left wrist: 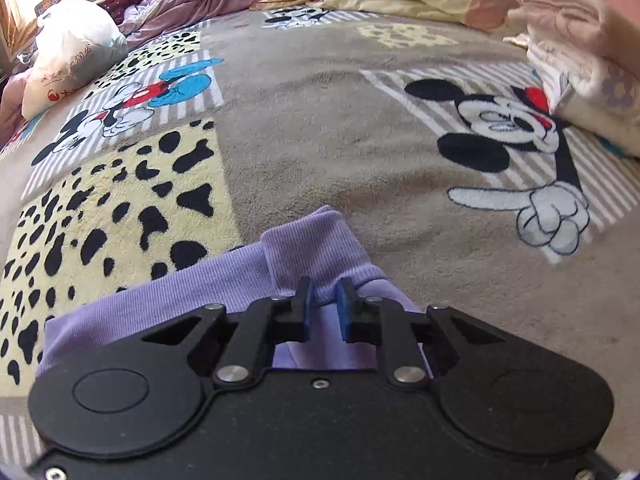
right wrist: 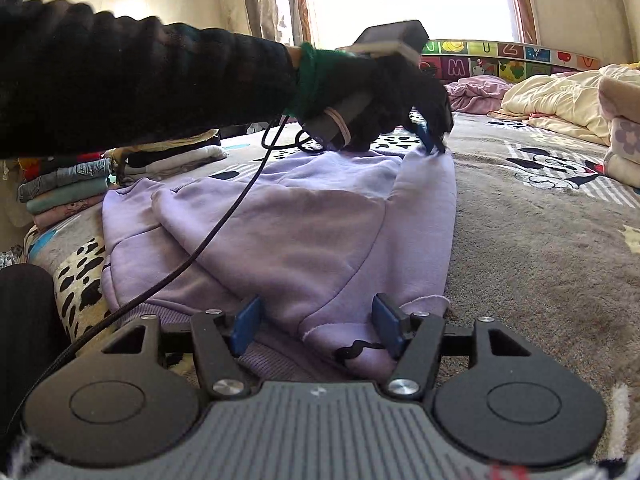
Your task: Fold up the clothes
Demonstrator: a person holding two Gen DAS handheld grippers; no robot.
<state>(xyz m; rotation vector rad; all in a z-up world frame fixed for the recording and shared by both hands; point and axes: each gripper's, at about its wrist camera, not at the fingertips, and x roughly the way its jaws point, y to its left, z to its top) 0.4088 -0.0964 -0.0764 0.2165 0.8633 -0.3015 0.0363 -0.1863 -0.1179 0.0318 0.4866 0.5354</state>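
- We had one purple sweatshirt [right wrist: 304, 232] lying flat on the bed's cartoon blanket [left wrist: 320, 120], a sleeve folded in over its body and the ribbed hem nearest our right gripper.
- Our left gripper [left wrist: 323, 300] had its jaws drawn narrow, pinching a ribbed purple edge at the far end of the sweatshirt; from the right wrist view the same gripper [right wrist: 434, 140] sat low on that far corner.
- Our right gripper [right wrist: 316, 326] had its jaws wide, straddling the near edge where a black drawstring [right wrist: 358, 348] lay, and gripped nothing.
- Judging from this, a fold along the sweatshirt's length was in hand: to do it well, we would close the right jaws on the near corner, including every layer, and keep both corners level so the edge stays straight.
- We would also keep the left gripper's cable [right wrist: 224, 224], which trailed across the cloth, out of the fold.
- Counted: one sweatshirt, two grippers, one cable, one drawstring end.
- Counted besides: one stack of folded clothes [right wrist: 64, 192] at the left of the bed and one pale pile [left wrist: 580, 60] at the right; how many pieces each held we could not tell.
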